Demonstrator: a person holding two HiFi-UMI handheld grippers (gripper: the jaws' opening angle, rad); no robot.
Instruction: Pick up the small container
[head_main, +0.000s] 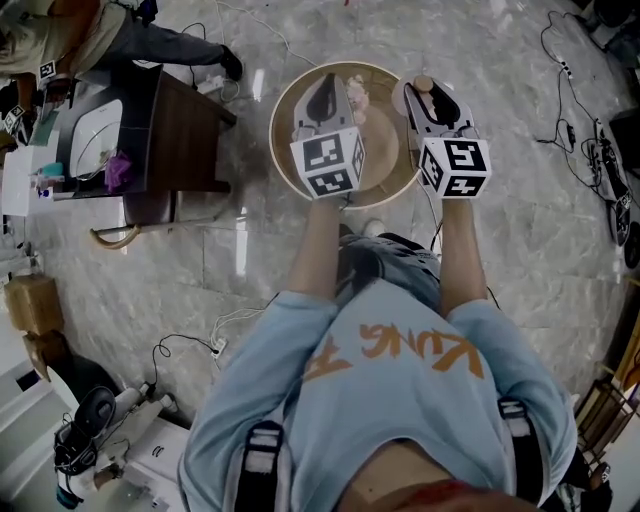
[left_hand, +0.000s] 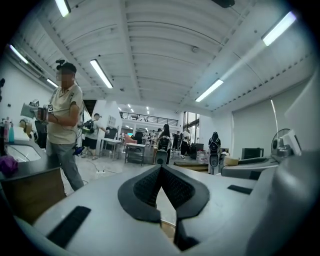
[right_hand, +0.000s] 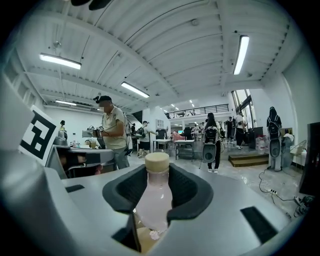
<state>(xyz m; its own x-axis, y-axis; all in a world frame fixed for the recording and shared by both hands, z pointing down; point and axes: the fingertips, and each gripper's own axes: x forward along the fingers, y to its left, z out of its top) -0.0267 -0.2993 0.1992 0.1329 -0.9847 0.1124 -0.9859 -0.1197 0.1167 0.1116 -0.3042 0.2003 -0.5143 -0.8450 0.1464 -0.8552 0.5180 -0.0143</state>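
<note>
The small container (right_hand: 153, 200) is a pale pink bottle with a beige cap (head_main: 424, 83). It stands between the dark pads of my right gripper (right_hand: 156, 195), which is shut on its body with the cap poking out past the tips. In the head view my right gripper (head_main: 428, 97) hangs over the right rim of a round wooden table (head_main: 288, 115). My left gripper (head_main: 335, 88) is over the table's middle. Its jaws (left_hand: 161, 172) meet at the tips with nothing between them. A small pinkish object (head_main: 357, 93) lies on the table beside the left gripper.
A dark wooden cabinet (head_main: 188, 130) stands left of the round table. Cables (head_main: 592, 150) trail over the marble floor at right, and equipment (head_main: 95, 430) sits at lower left. A person in a beige shirt (left_hand: 64, 127) stands nearby holding grippers, with others farther back.
</note>
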